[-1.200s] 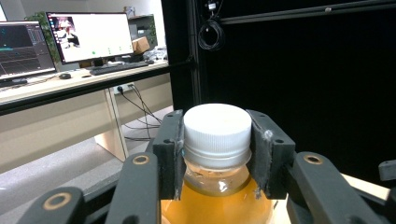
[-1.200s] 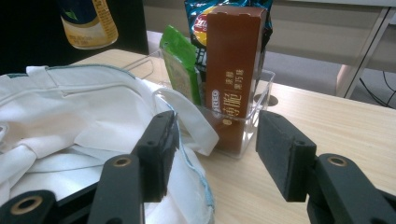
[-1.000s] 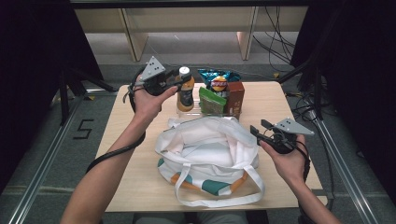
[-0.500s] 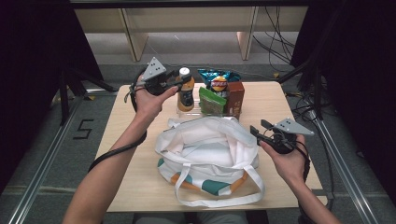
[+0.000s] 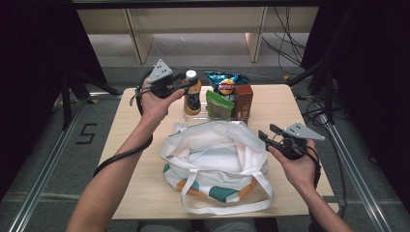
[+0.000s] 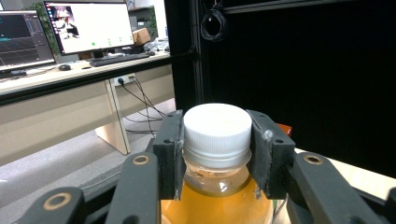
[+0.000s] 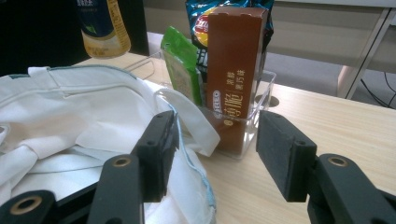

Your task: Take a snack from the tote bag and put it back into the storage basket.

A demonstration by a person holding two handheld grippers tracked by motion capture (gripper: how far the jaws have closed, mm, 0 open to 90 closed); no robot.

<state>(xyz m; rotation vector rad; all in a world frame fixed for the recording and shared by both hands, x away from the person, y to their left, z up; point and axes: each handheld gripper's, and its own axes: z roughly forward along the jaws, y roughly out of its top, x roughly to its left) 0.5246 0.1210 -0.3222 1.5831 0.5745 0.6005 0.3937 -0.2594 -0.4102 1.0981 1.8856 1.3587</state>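
My left gripper (image 6: 217, 154) clamped on juice bottle (image 6: 215, 140) cap; right gripper (image 7: 212, 149) apart beside tote bag (image 5: 212, 154). Bag empty; snacks (image 5: 227, 96) unpacked.

The left gripper (image 5: 180, 87) is held out at the far side, its jaws clamped on something. The right gripper (image 5: 266, 136) hovers nearer, jaws apart with nothing between them.
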